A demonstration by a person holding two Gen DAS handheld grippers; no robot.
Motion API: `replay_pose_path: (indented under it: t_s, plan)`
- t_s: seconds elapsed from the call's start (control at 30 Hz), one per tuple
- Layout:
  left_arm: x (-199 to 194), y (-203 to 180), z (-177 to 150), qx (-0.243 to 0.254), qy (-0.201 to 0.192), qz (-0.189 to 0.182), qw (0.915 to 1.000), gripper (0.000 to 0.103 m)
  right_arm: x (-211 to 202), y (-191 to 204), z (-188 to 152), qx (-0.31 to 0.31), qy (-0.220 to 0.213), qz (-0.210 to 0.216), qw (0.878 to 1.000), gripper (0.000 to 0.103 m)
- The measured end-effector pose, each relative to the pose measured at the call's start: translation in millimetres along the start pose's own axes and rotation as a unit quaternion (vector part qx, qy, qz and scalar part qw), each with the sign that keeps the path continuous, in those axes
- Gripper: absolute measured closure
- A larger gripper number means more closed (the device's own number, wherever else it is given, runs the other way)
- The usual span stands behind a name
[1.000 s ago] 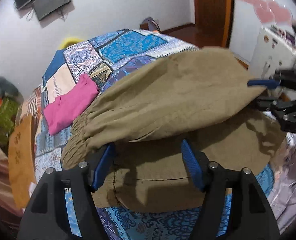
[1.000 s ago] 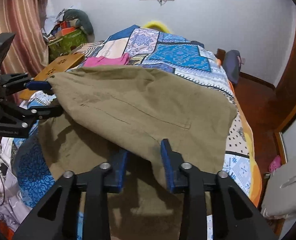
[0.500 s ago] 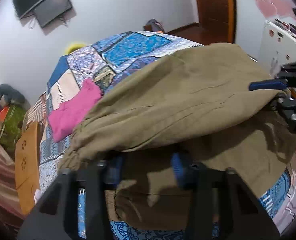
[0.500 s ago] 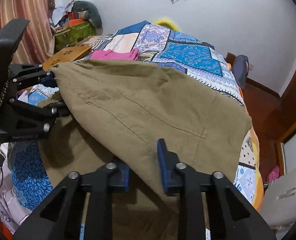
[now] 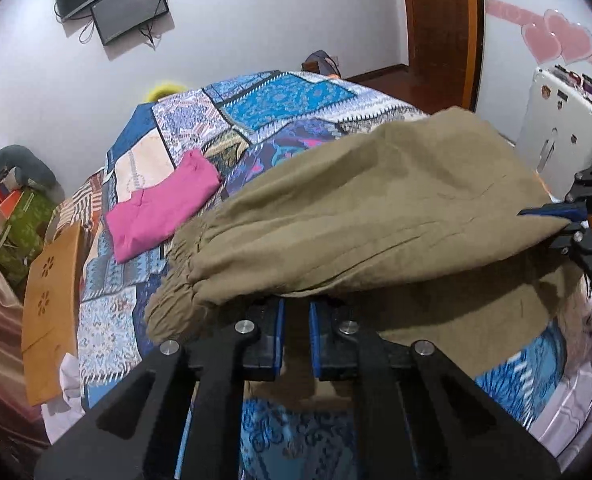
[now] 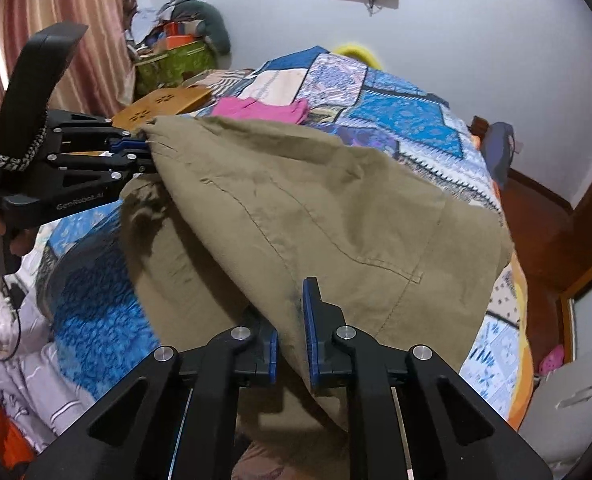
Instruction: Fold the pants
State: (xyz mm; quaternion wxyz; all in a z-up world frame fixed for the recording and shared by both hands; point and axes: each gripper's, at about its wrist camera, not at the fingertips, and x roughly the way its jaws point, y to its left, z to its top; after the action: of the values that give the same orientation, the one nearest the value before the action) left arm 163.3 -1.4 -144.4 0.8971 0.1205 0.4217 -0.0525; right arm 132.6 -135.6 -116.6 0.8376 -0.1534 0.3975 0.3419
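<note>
Olive-khaki pants [image 5: 375, 216]: one layer lifted off the bed [image 5: 280, 100] and spread between two grippers, the lower layer lying on the patchwork bedspread beneath. Left gripper [image 5: 294, 334]: jaws drawn close together, clamped on the near edge of the raised layer beside the gathered elastic waistband [image 5: 176, 280]. Right gripper [image 6: 290, 344]: jaws close together, clamped on a fabric edge near a stitched pocket seam. Folded pink garment [image 5: 164, 208]: flat on the bedspread, beyond the waistband, apart from the pants. Orange wooden board [image 5: 52, 300]: at the bed's left edge. Wall-mounted screen [image 5: 130, 8]: on the far wall. White case [image 5: 563, 124]: right of the bed.
</note>
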Motion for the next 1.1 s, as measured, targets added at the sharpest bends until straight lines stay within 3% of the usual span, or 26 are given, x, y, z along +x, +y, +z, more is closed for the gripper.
replay_pose_path:
  t_s: [0.4,0.43,0.5,0.53,0.57,0.83,1.0,1.1]
  plan:
    - [-11,15,-23,-0.044,0.018,-0.025,0.9986,0.090,0,8,-21,0.024,0.018,0.010,0.999,0.091]
    - [-12,18,-21,-0.042,0.017,-0.026,0.9987,0.082,0,8,-21,0.030,0.018,0.010,0.999,0.090]
    - [-15,21,-18,-0.035,0.012,-0.018,0.9992,0.056,-1,5,-19,0.038,0.014,0.008,0.999,0.090]
    - [-15,21,-15,-0.026,0.009,-0.013,0.9995,0.036,-1,4,-18,0.041,0.014,0.008,0.999,0.089]
    - [-15,20,-14,-0.018,0.004,-0.010,0.9998,0.033,0,2,-18,0.045,0.014,0.007,0.999,0.088]
    - [5,-16,0,0.113,0.001,0.032,0.9931,0.032,8,-8,-11,0.069,0.012,0.010,0.998,0.084]
    - [19,-38,9,0.149,-0.002,0.036,0.9882,0.033,12,-8,-6,0.066,0.010,0.012,0.998,0.083]
    - [23,-45,12,0.163,0.003,0.040,0.9857,0.049,14,-7,-5,0.062,0.008,0.019,0.998,0.083]
